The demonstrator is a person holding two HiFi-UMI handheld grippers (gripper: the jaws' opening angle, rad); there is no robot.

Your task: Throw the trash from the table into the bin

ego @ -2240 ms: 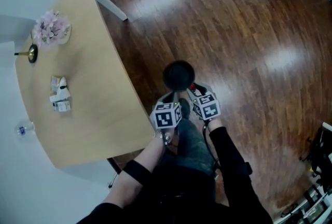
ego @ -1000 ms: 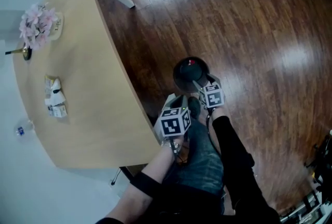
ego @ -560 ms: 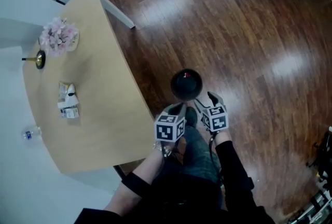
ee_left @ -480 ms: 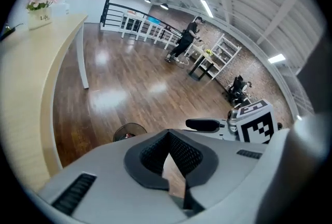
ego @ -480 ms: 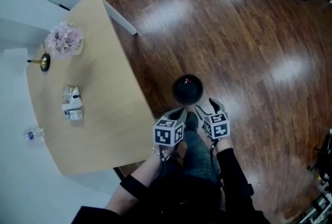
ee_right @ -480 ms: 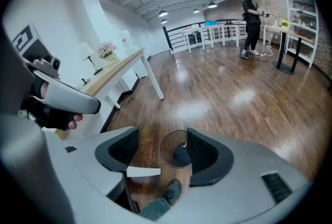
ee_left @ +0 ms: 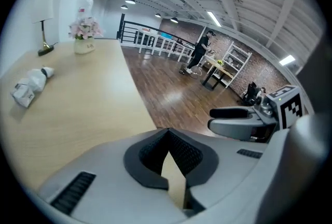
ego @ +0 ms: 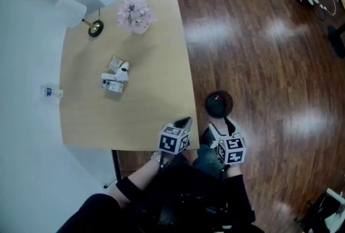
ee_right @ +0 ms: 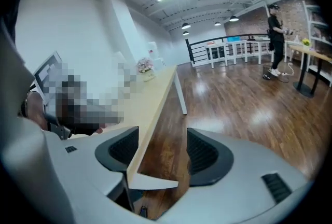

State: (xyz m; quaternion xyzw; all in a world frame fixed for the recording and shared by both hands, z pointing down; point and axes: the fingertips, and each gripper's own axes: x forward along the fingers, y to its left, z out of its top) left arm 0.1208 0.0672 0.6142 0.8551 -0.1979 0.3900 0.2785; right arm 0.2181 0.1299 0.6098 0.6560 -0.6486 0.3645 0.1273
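Having been lifted from the bin [ego: 219, 103], both are brought beside the table [ego: 140, 118]: left gripper [ego: 185, 121] pinched together, right gripper [ego: 225, 125] spread, both empty; trash [ego: 115, 79] is left there.

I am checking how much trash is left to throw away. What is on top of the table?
On the table lie a small pile of crumpled trash, a pot of pink flowers and a lamp. The left gripper covers its near corner.
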